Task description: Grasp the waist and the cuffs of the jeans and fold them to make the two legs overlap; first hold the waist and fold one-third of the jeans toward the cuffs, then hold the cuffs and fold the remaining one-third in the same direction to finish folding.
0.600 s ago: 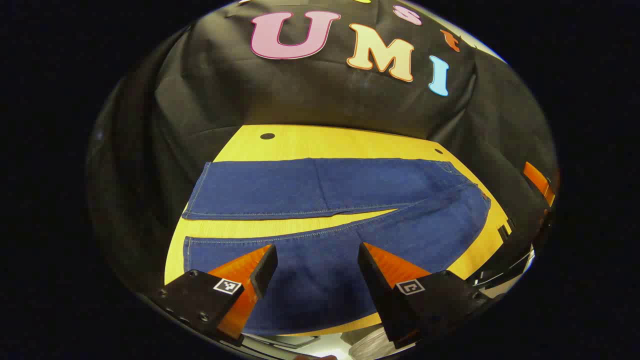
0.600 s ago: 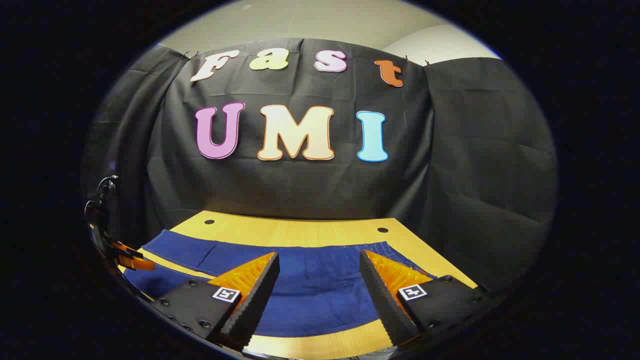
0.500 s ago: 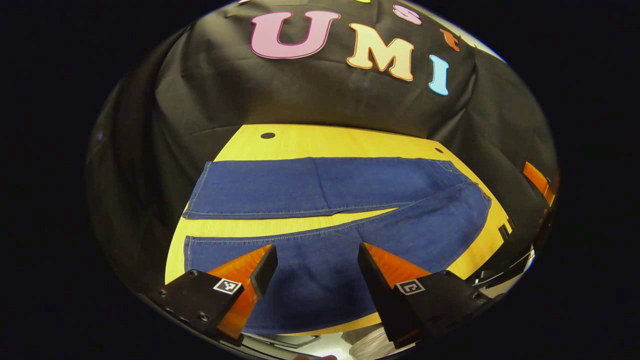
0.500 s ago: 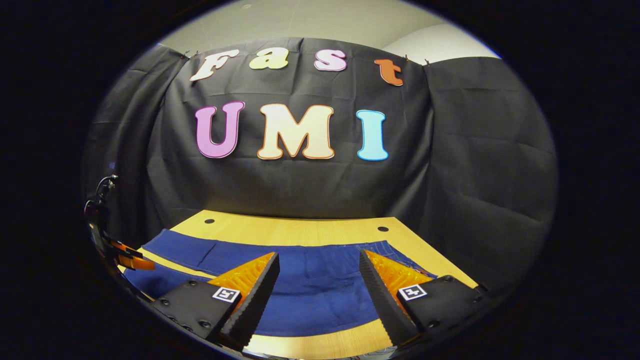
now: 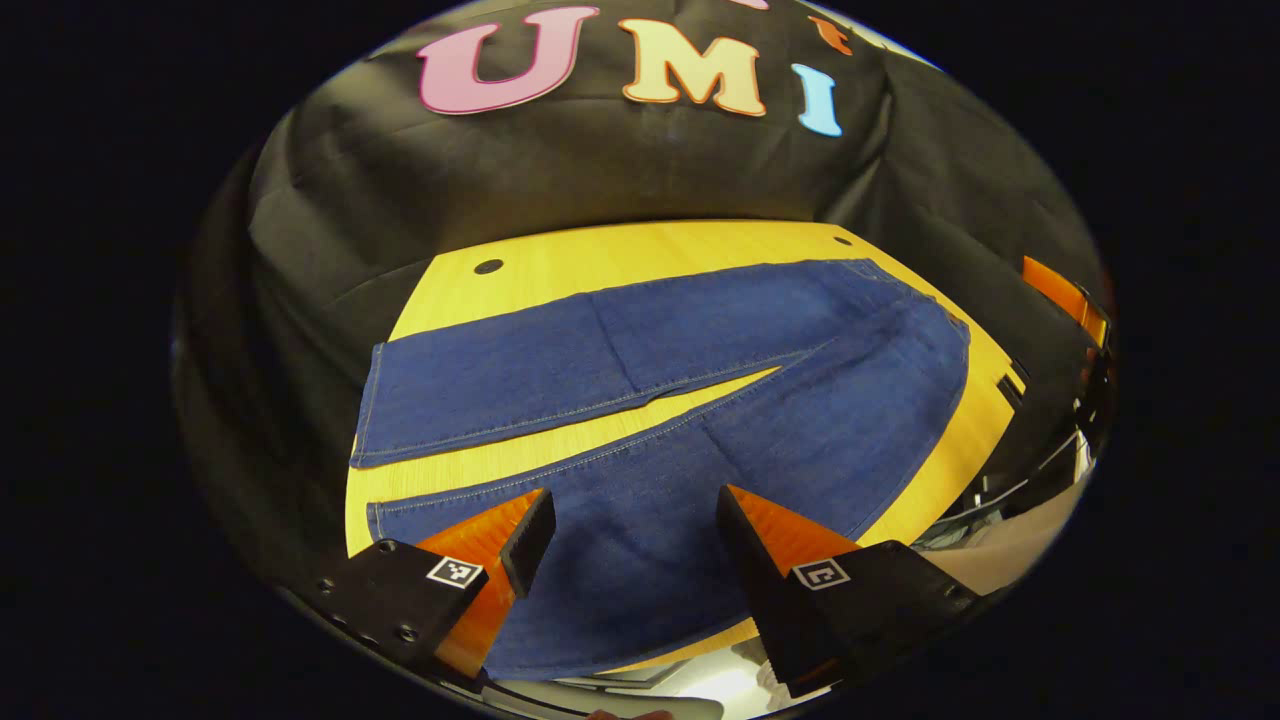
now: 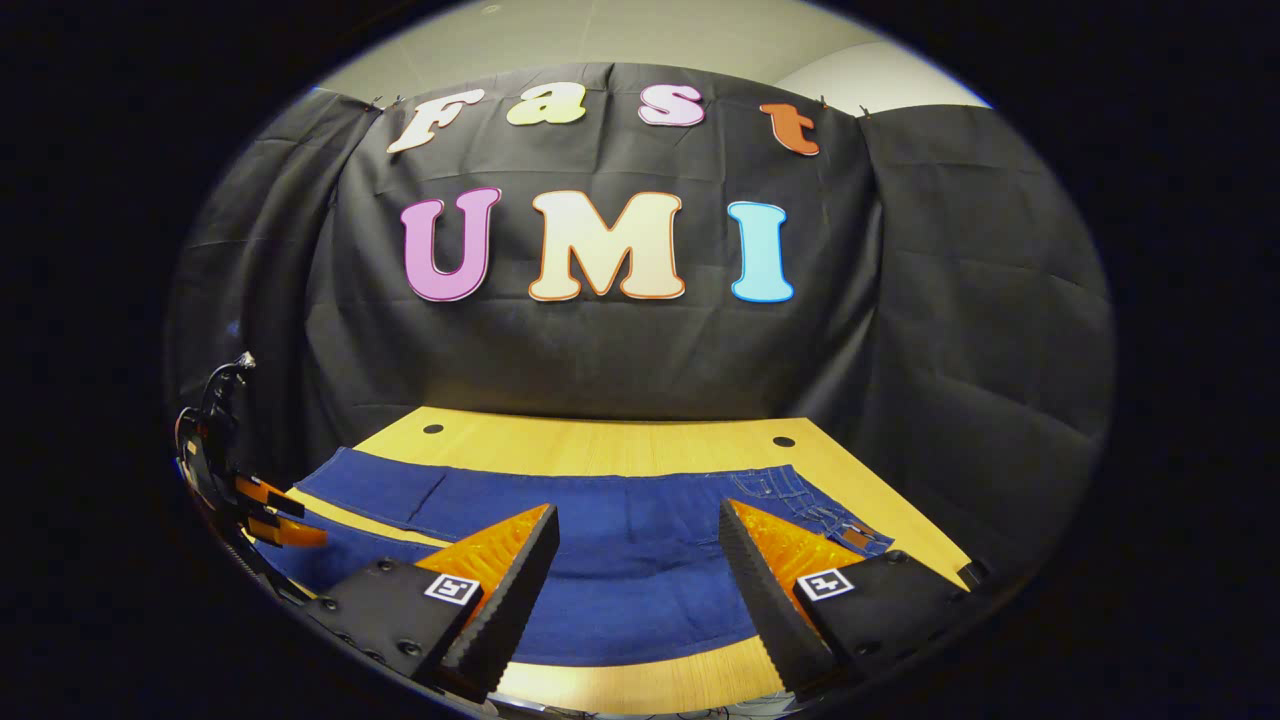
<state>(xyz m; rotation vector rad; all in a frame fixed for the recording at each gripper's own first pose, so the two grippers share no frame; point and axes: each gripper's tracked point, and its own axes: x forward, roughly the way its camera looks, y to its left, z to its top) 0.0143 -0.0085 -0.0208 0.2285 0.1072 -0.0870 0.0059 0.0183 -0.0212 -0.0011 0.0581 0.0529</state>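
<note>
Wood table (image 5: 560, 260) w/ jeans (image 5: 800, 430), black cloth wall (image 6: 950, 330).

So the jeans (image 5: 640, 400) under me are plain dark denim, matt, with a fine woven grain and lighter stitching running along the seams. Over at 3 o'clock in my right gripper view the waist end (image 6: 800, 495) has denser stitching and a small patch that looks like leather or card, can't tell which. The table (image 5: 600, 265) is light wood, smooth, with faint straight grain and a soft satin sheen, plus small dark round holes near the far edge. The wall (image 6: 950, 330) at 12 o'clock is thin black cloth, matt and creased. My own fingers (image 6: 775, 590) have ribbed, rough-looking inner faces; the blocks behind them look like matt hard plastic with small screws.
</note>
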